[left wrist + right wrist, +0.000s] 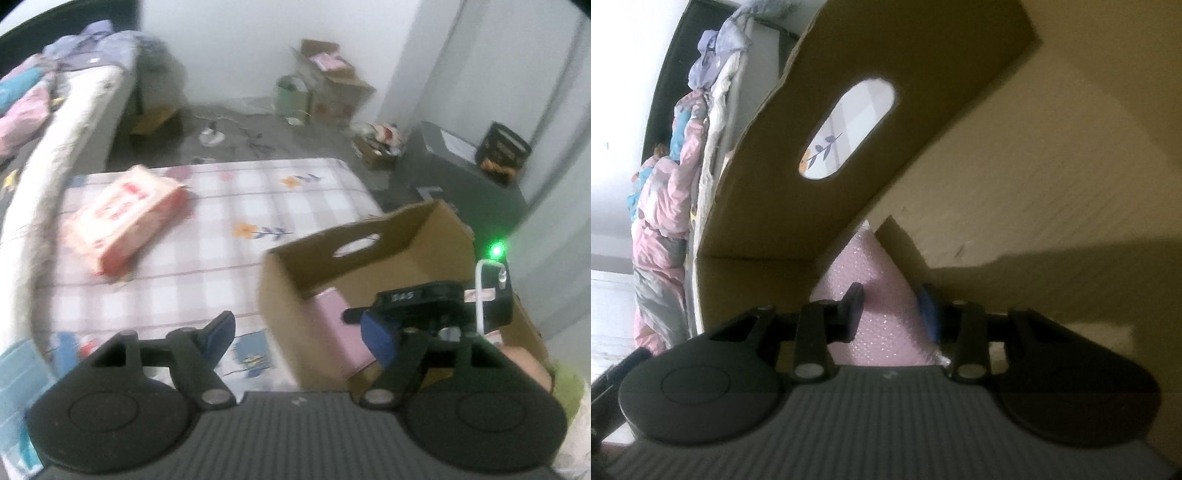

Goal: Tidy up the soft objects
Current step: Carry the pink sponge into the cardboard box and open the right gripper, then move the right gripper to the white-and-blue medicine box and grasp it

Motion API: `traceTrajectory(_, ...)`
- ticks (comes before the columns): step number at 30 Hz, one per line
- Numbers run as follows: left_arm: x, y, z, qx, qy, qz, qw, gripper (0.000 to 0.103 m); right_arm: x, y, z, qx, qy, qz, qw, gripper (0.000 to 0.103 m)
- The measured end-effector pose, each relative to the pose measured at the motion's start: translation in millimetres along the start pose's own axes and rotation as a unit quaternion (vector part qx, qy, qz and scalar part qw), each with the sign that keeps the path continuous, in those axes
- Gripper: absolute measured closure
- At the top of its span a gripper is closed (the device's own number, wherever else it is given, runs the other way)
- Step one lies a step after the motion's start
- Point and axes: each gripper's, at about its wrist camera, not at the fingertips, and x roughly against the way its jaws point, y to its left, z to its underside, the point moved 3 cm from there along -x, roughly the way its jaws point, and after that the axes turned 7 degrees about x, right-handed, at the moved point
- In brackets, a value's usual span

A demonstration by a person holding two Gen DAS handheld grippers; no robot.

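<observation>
An open cardboard box point(369, 236) with an oval handle hole stands on the checked mat point(221, 192). A pink packet point(336, 325) lies in the box. In the right wrist view my right gripper point(891, 310) is down inside the box point(997, 166), shut on the pink packet point(882, 295), with a pad on each side of it. Its black housing point(424, 299) shows over the box in the left wrist view. My left gripper point(299, 334) is open at the box's near left corner, nothing between its fingers. A pink-and-red tissue pack point(122, 218) lies on the mat at the left.
A mattress edge with heaped bedding point(55, 74) runs along the left. Cardboard boxes point(332, 85) and a green bucket point(291, 96) stand by the far wall. A dark grey cabinet point(461, 173) stands right of the mat. Small packs point(74, 345) lie near the lower left.
</observation>
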Motion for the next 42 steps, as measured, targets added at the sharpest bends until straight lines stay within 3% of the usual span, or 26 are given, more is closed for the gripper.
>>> traceTrajectory(14,58.5,112.5,62.0,0.092,-0.040,-0.043,0.9940,0.024,-9.4,19.0,5.5,-0.016,-0.060,0.024,0.998,0.071)
traceTrajectory(17,70.5,134.0,74.9,0.115,-0.052,-0.051,0.9907,0.021,-9.3,21.3,3.5,-0.006,-0.061,0.030,0.998,0.069)
traceTrajectory(18,75.1,140.8,78.6,0.121,-0.057,-0.053,0.9896,0.020,-8.8,22.4,2.5,-0.002,-0.059,0.036,0.998,0.062)
traceTrajectory(19,79.8,147.1,82.4,0.127,-0.062,-0.056,0.9884,0.019,-3.5,16.6,0.6,0.002,-0.058,0.040,0.998,0.053)
traceTrajectory(25,106.5,175.7,99.2,0.136,-0.095,-0.079,0.9830,0.019,36.5,23.7,-9.5,0.027,-0.104,0.055,0.993,0.036)
traceTrajectory(29,118.0,185.7,110.7,0.126,-0.115,-0.081,0.9821,0.019,78.0,34.5,-12.6,0.041,-0.144,0.055,0.987,0.034)
traceTrajectory(33,114.9,196.0,113.1,0.131,-0.123,-0.078,0.9806,0.023,112.7,72.4,-5.4,0.074,-0.168,0.032,0.983,0.034)
traceTrajectory(38,83.0,216.5,95.4,0.191,-0.090,-0.059,0.9757,0.041,106.0,153.5,16.7,0.150,-0.118,-0.035,0.981,0.034)
traceTrajectory(42,47.8,242.6,82.4,0.273,-0.039,-0.006,0.9612,0.045,55.8,222.7,38.2,0.200,-0.043,-0.071,0.976,0.034)
